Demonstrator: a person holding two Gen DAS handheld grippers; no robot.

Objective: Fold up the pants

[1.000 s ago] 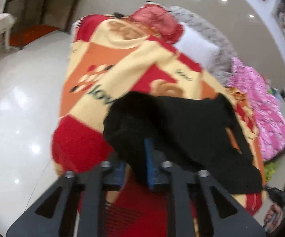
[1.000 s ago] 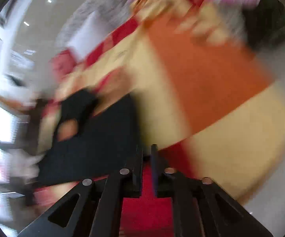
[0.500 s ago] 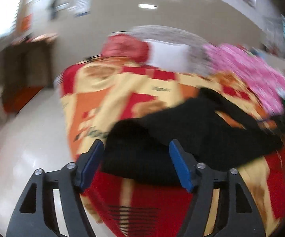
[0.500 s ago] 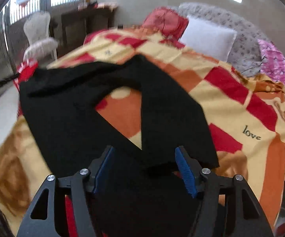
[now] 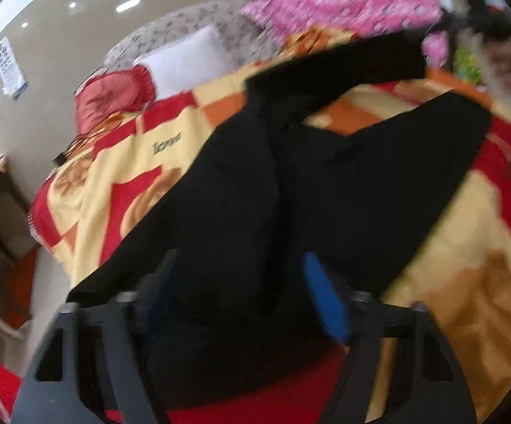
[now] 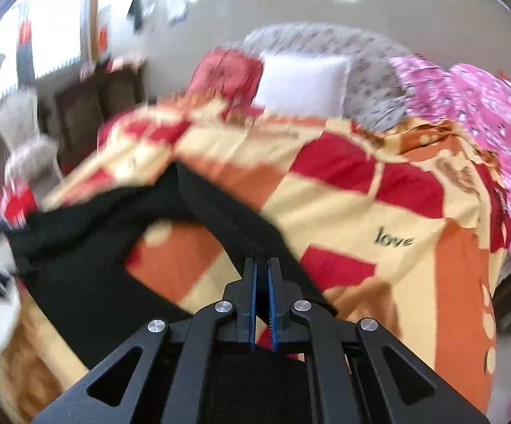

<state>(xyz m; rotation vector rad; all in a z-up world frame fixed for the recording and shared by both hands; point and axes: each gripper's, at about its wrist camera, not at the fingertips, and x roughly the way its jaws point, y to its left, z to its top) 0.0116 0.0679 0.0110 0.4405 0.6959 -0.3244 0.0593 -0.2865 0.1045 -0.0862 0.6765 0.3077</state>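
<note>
Fingers of the left gripper stood wide apart over the black pants, clasping nothing; its left pad was mostly lost against the dark cloth. Right gripper had pinched one leg's edge between its pads. Pants lay spread in a V near the blanket's foot edge, blurred by motion.

Left gripper held low with jaws spread wide, blue pads well apart, right gripper with jaws pressed nearly together, pinching black pants
</note>
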